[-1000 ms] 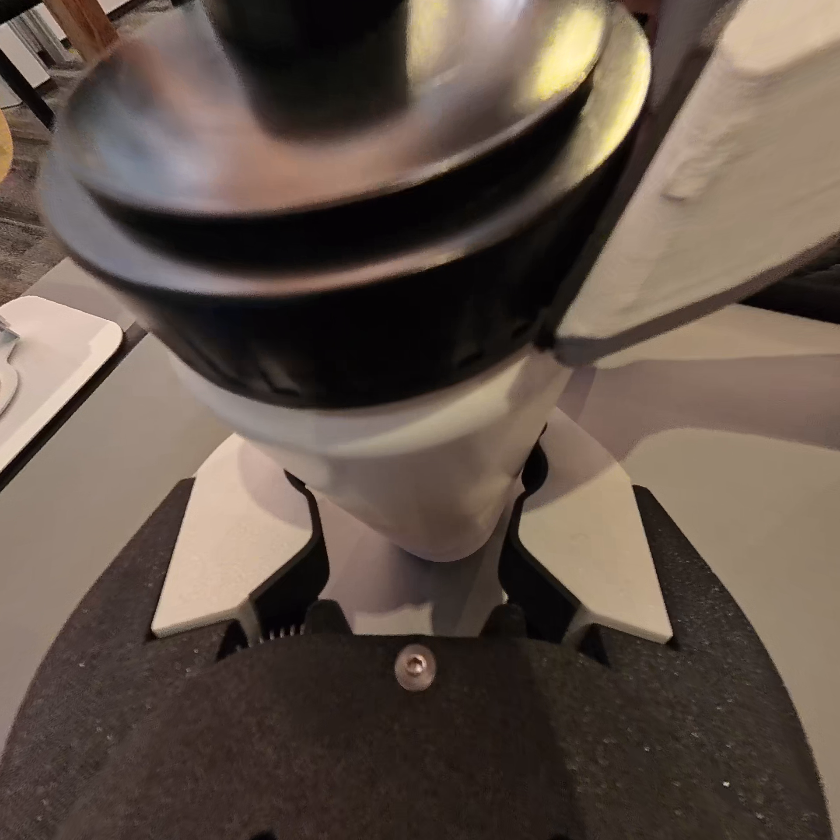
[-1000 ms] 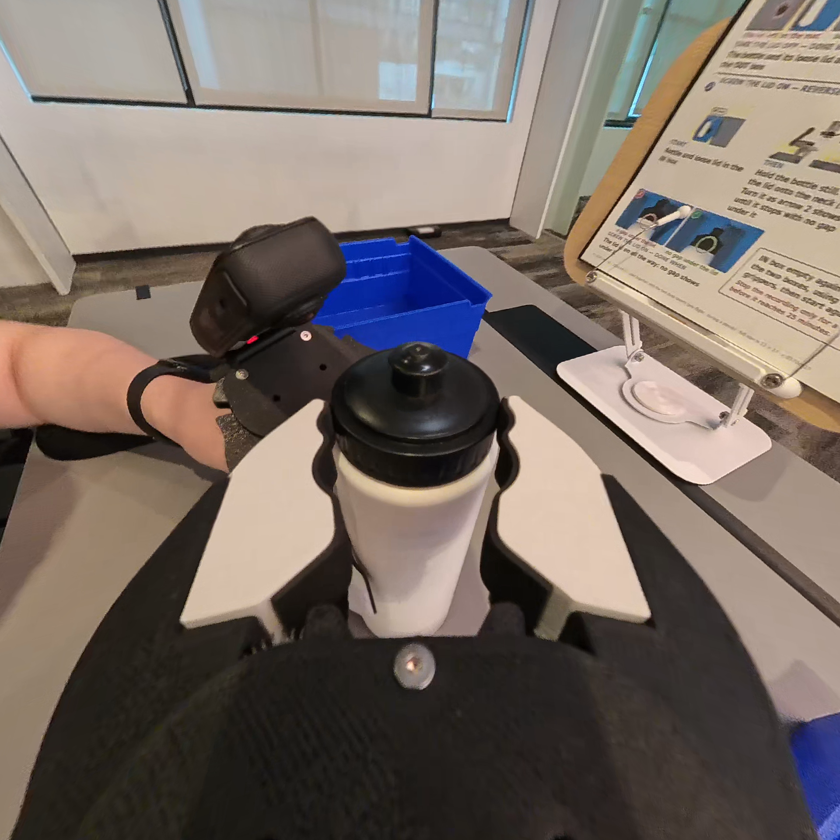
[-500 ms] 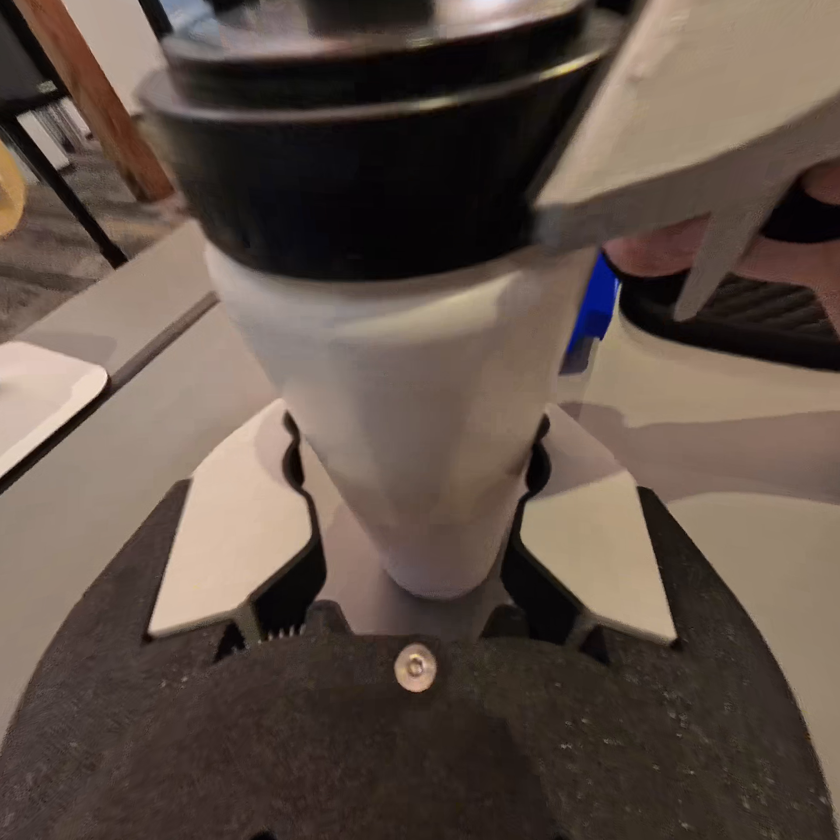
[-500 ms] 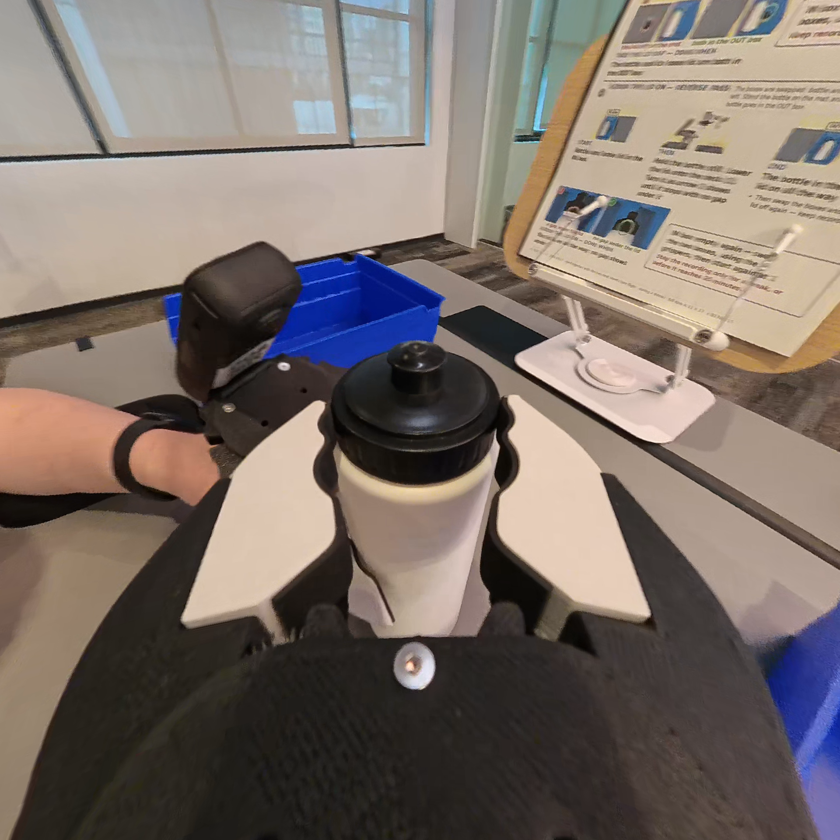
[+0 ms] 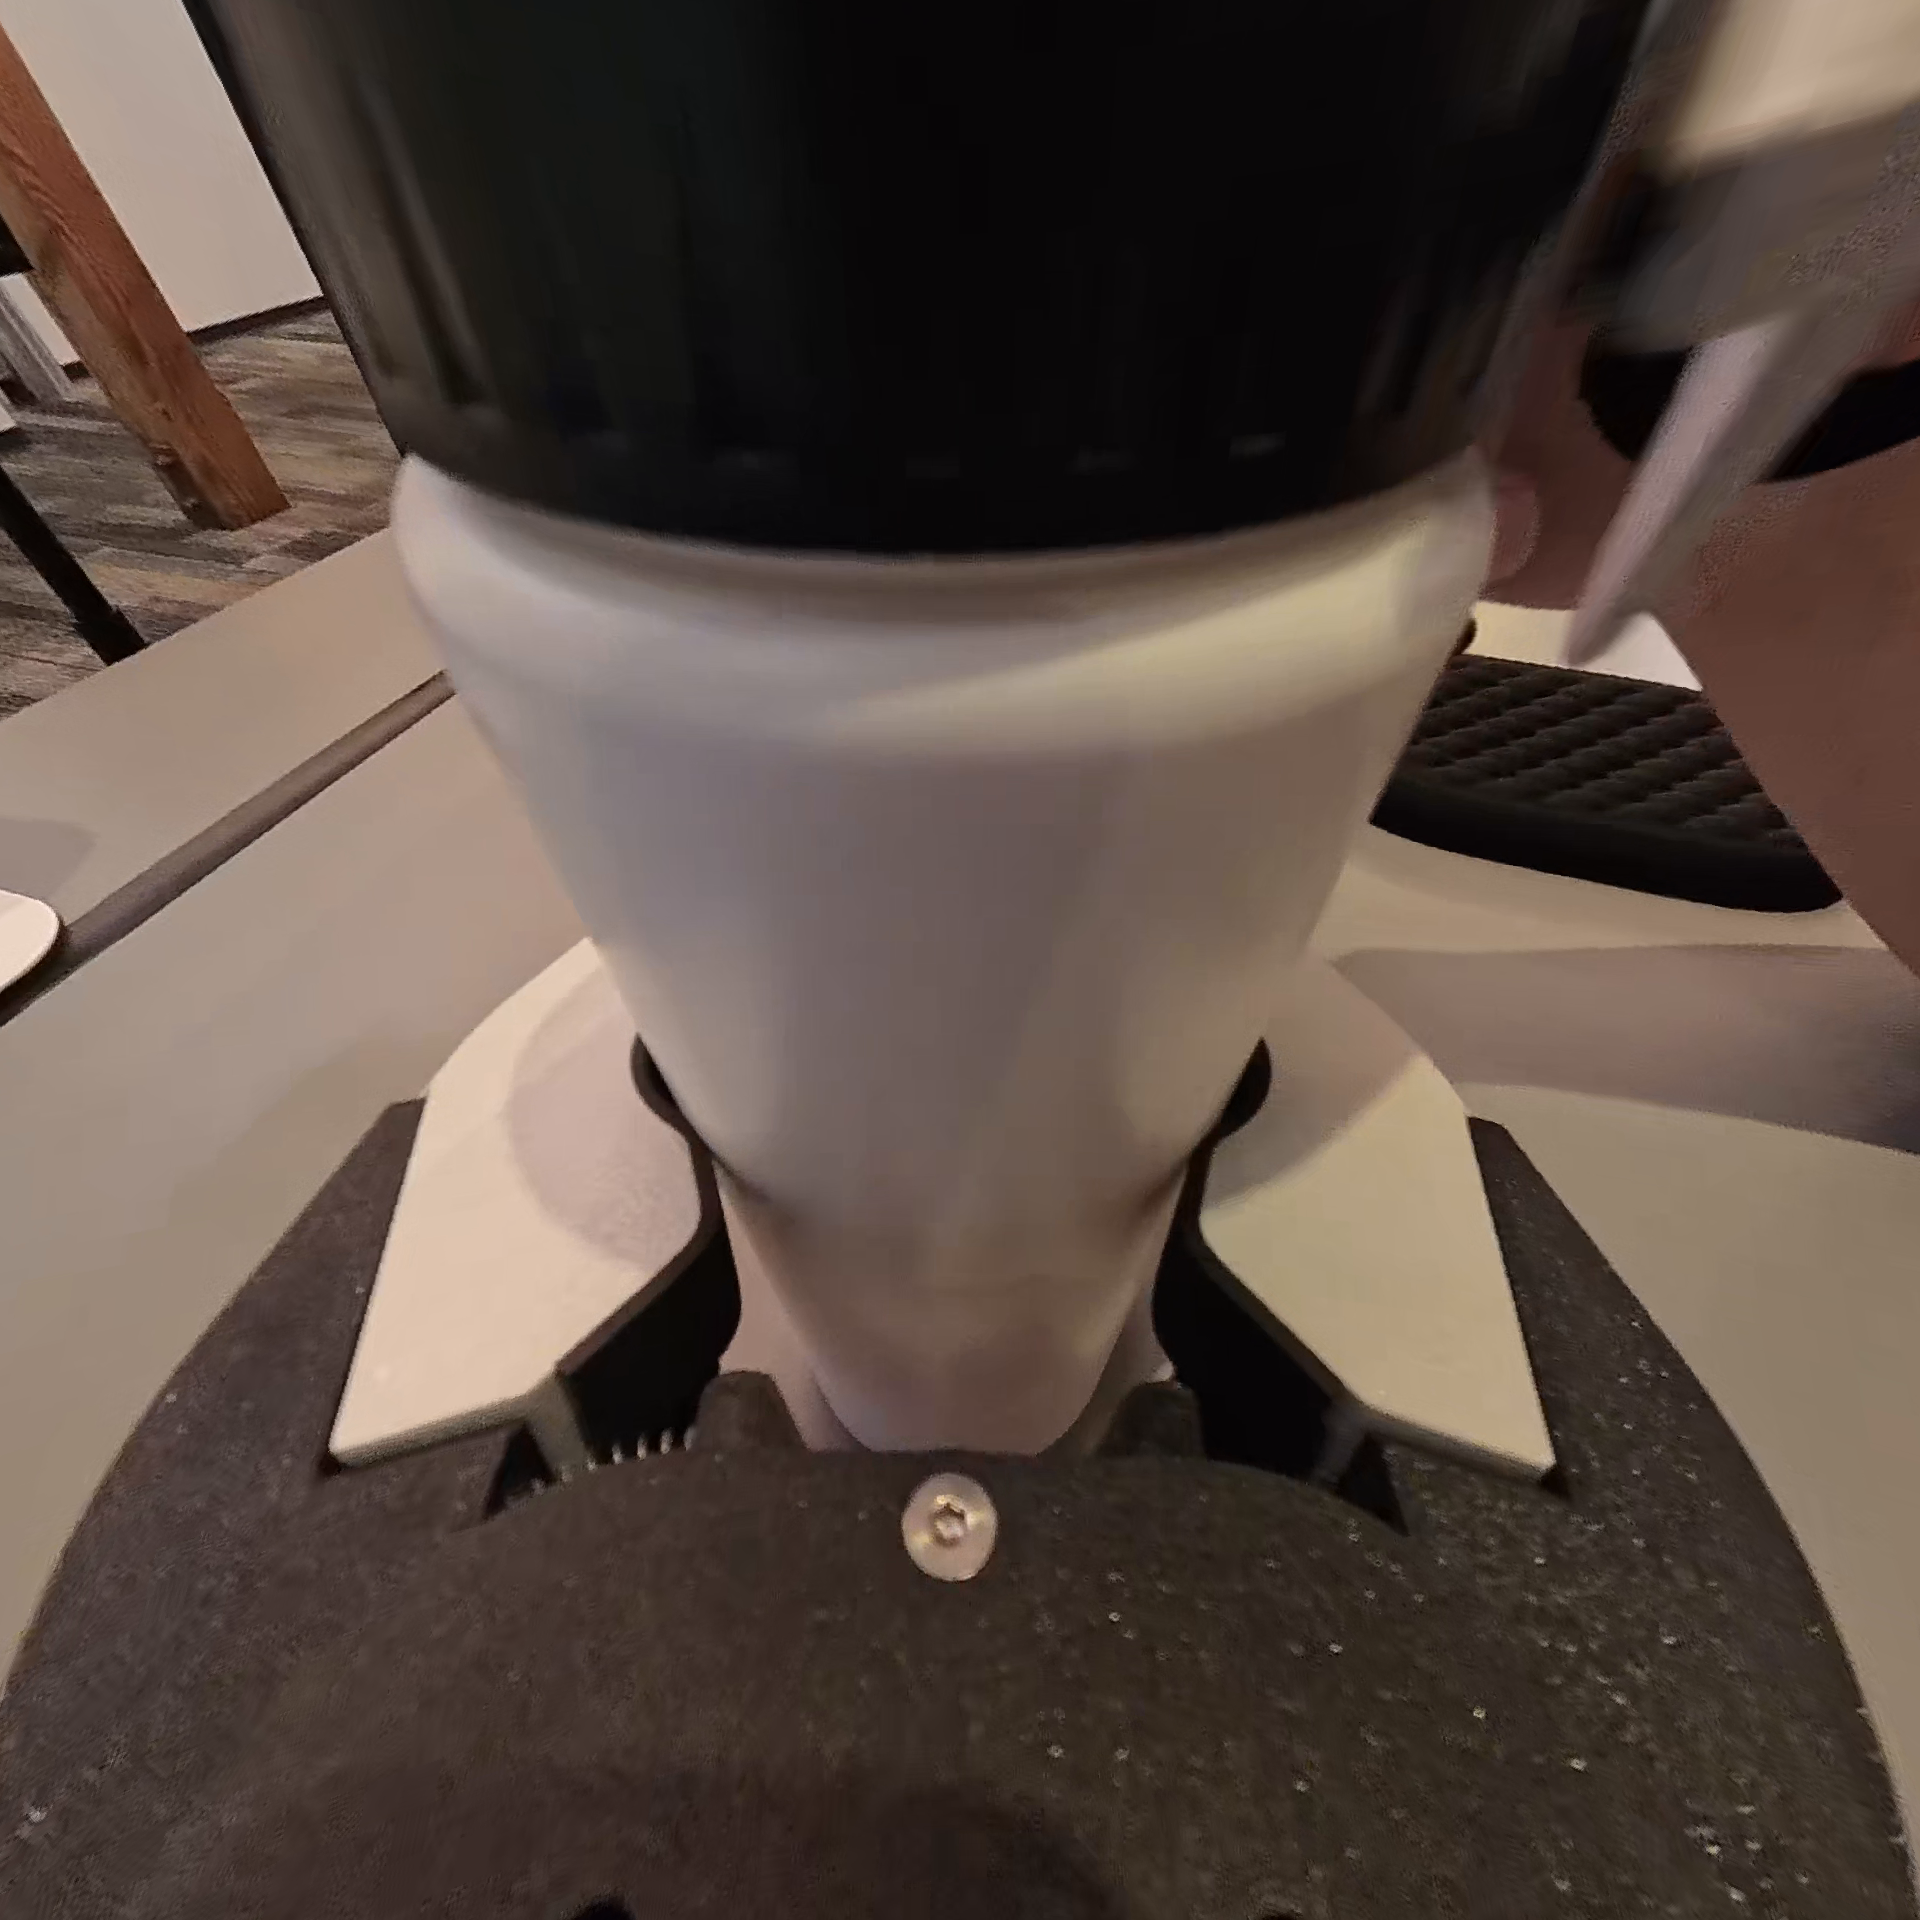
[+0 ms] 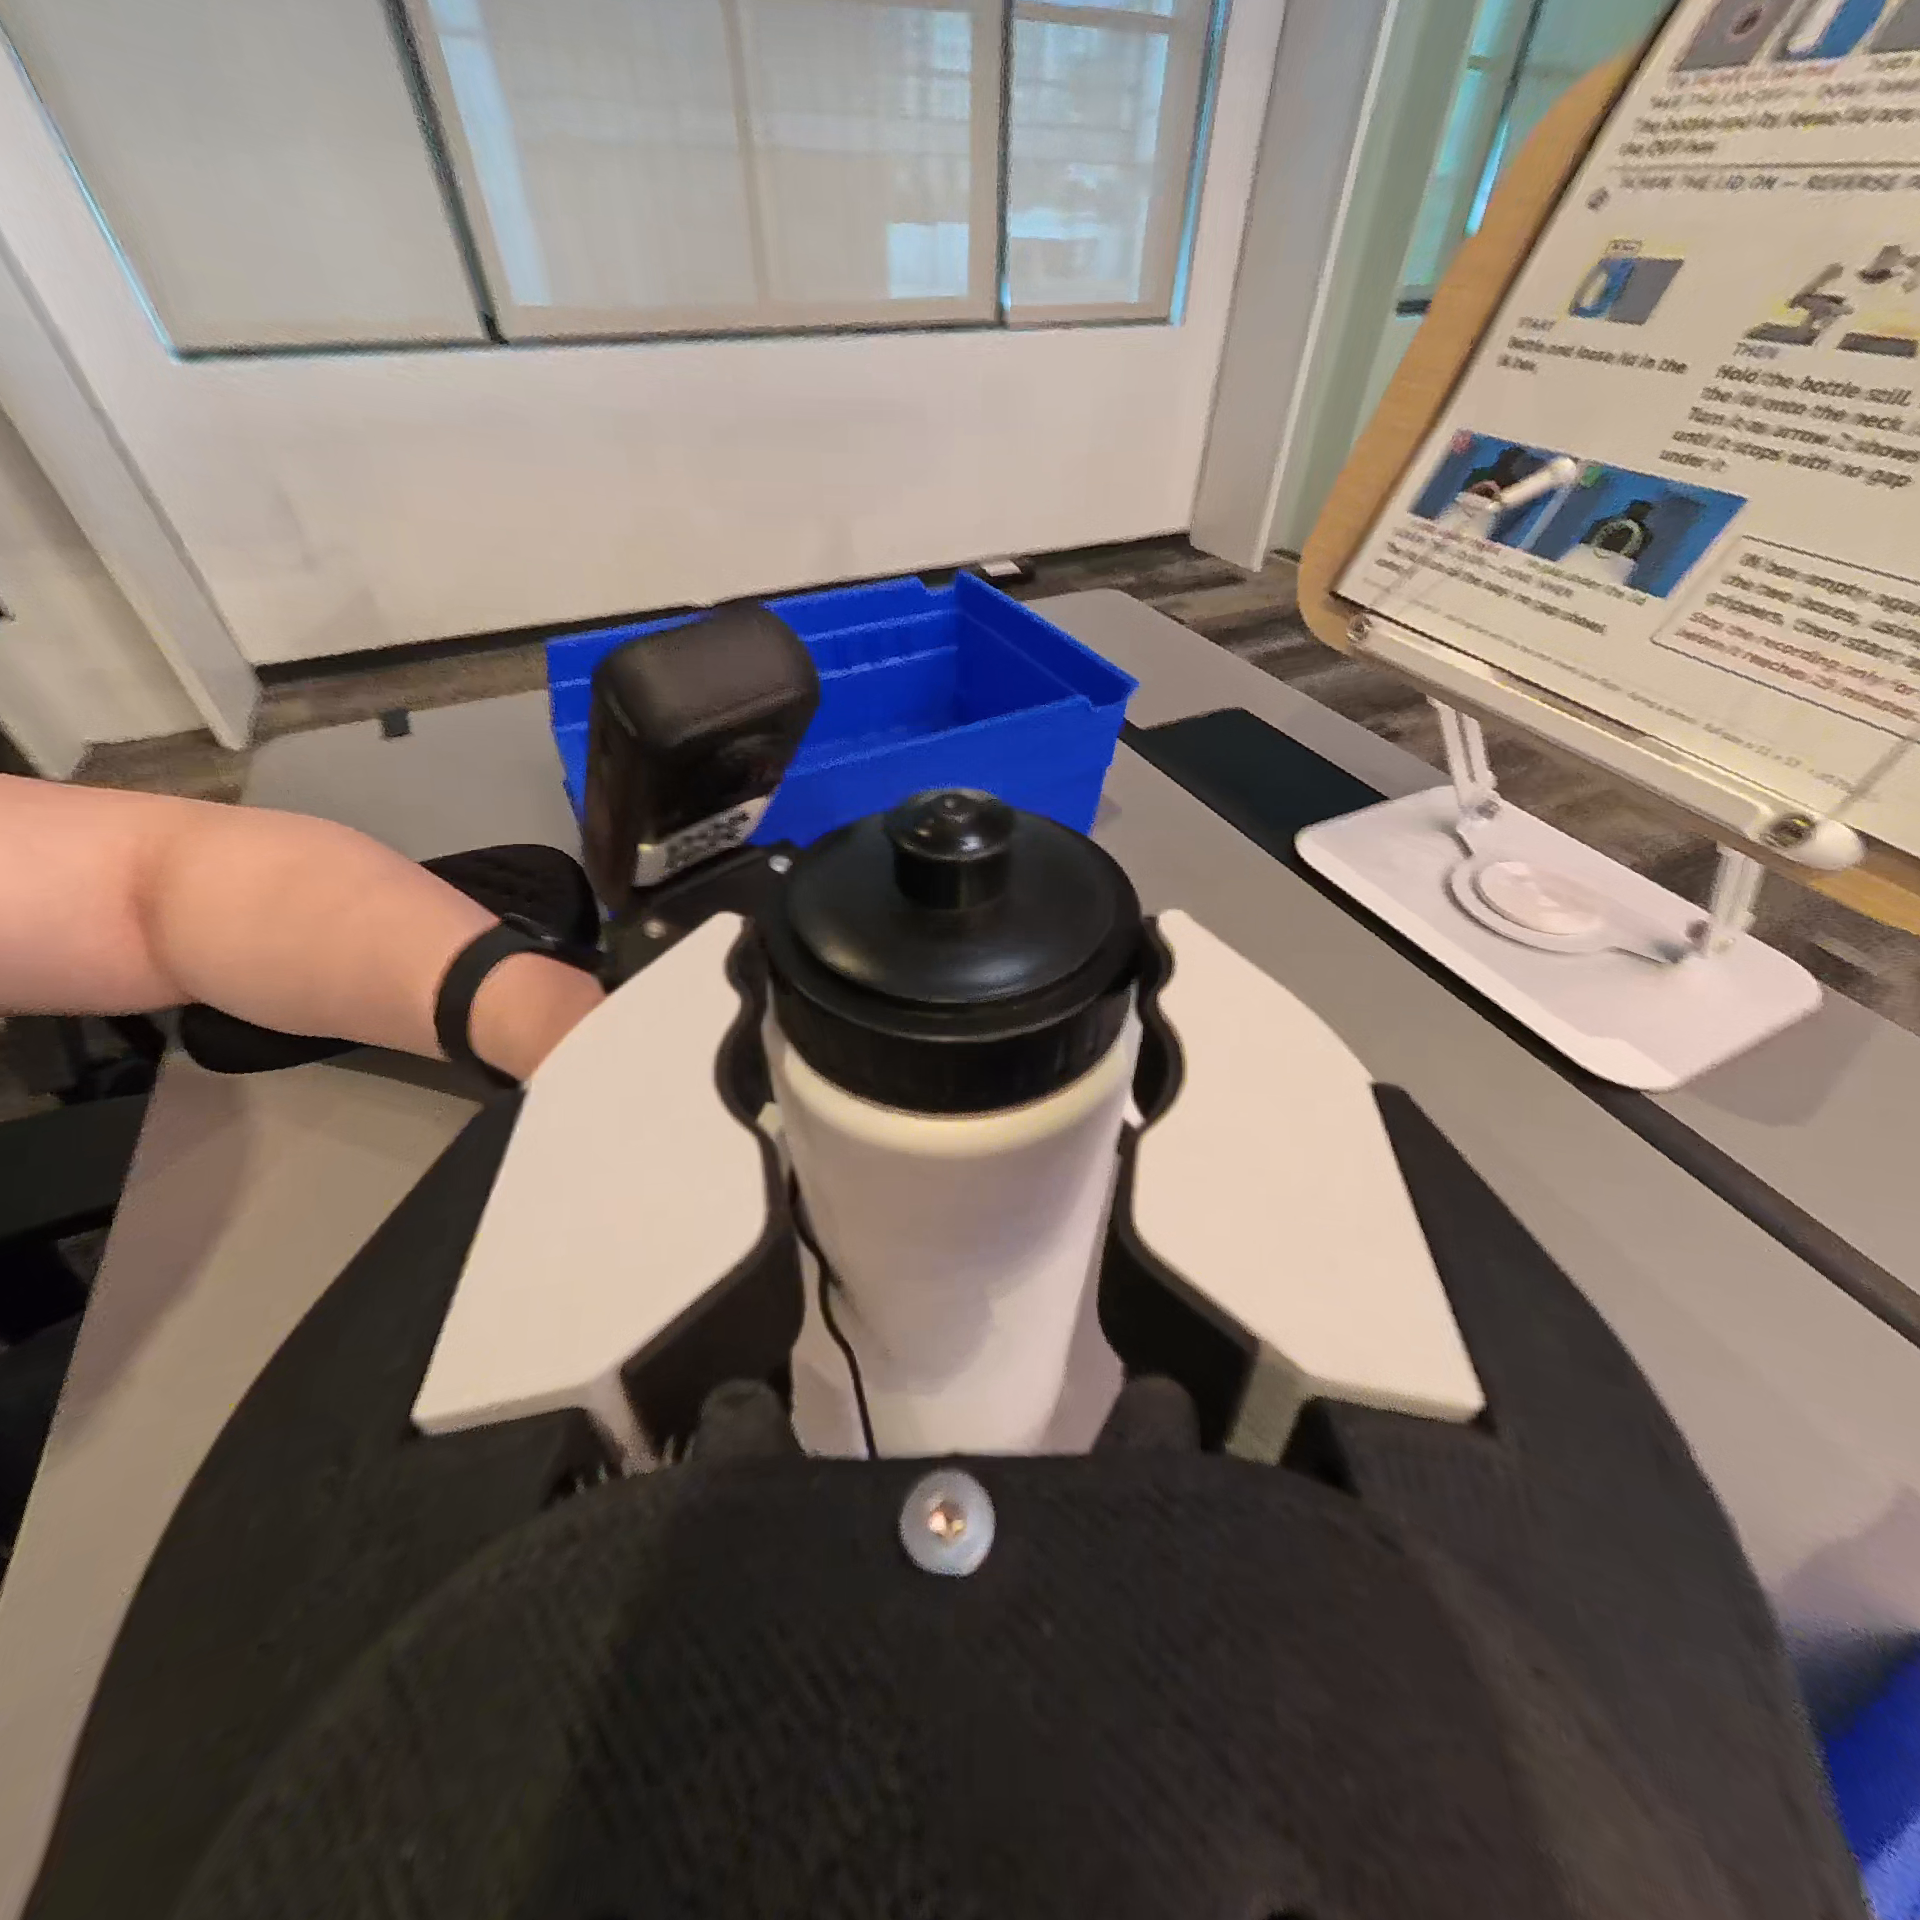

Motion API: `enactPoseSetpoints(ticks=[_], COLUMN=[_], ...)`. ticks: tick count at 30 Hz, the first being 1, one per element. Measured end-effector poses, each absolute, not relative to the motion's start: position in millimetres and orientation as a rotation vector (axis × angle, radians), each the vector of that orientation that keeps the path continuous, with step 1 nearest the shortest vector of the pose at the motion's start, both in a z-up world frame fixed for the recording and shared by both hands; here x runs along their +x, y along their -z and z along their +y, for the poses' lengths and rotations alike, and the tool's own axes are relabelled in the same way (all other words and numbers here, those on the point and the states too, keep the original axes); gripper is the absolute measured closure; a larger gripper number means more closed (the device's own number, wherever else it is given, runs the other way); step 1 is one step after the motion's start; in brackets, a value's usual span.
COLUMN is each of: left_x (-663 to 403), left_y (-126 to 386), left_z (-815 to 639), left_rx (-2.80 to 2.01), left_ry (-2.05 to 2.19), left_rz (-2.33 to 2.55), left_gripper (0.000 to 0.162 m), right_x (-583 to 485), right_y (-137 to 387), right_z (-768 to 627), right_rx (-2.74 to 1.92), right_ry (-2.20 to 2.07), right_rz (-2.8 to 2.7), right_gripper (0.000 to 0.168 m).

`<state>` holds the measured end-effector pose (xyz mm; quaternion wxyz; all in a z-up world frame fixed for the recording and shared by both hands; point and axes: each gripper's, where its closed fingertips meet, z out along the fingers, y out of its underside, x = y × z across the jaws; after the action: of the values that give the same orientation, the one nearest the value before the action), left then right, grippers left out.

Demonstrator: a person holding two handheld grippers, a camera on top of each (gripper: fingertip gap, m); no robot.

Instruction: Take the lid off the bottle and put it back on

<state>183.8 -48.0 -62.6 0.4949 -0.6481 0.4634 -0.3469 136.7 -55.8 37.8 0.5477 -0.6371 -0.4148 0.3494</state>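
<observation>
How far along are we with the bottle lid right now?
Done: both grippers have closed on the white bottle; left gripper holds its body, right gripper is at the black lid. In hand: the lid sits fully on the neck, no gap visible. Whether it has come off already cannot be told, so unscrewing and refitting may remain.

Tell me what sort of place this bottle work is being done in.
Probably an office or lab room set up for recording demonstrations: a grey table, an illustrated instruction sheet on a white stand, a blue bin, and an interior wall with windows behind.
</observation>
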Motion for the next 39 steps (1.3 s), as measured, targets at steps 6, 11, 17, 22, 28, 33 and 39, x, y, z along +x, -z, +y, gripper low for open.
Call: enactPoseSetpoints(ticks=[6, 11, 17, 22, 28, 33, 39], left_x=[184.2, 185.1, 185.7, 189.8, 190.9, 191.2, 191.4], left_y=[64.0, 65.1, 65.6, 61.3, 67.2, 68.7, 69.7], left_z=[-50.4, -50.0, -49.4, -50.2, -53.1, -54.0, -52.3], left_rx=[-1.597, -1.626, -1.644, -1.552, -1.559, -1.583, -1.619], left_ry=[0.829, 0.811, 0.798, 0.847, 0.853, 0.840, 0.810], left_rz=[1.114, 1.103, 1.101, 1.117, 1.181, 1.174, 1.144], left_gripper=[0.062, 0.062, 0.062, 0.051, 0.060, 0.061, 0.062], right_x=[137.6, 140.3, 142.6, 140.4, 142.8, 141.4, 143.9], right_y=[-36.6, -36.5, -36.7, -37.5, -39.8, -39.0, -39.0], right_z=[-59.0, -59.6, -59.3, -63.4, -59.8, -59.7, -60.6], right_rx=[-1.550, -1.567, -1.563, -1.503, -1.442, -1.486, -1.488], right_ry=[-0.793, -0.764, -0.733, -0.802, -0.908, -0.904, -0.869], right_rz=[-0.974, -0.917, -0.877, -0.936, -0.965, -0.977, -0.940], right_gripper=[0.098, 0.099, 0.100, 0.100, 0.093, 0.096, 0.097])
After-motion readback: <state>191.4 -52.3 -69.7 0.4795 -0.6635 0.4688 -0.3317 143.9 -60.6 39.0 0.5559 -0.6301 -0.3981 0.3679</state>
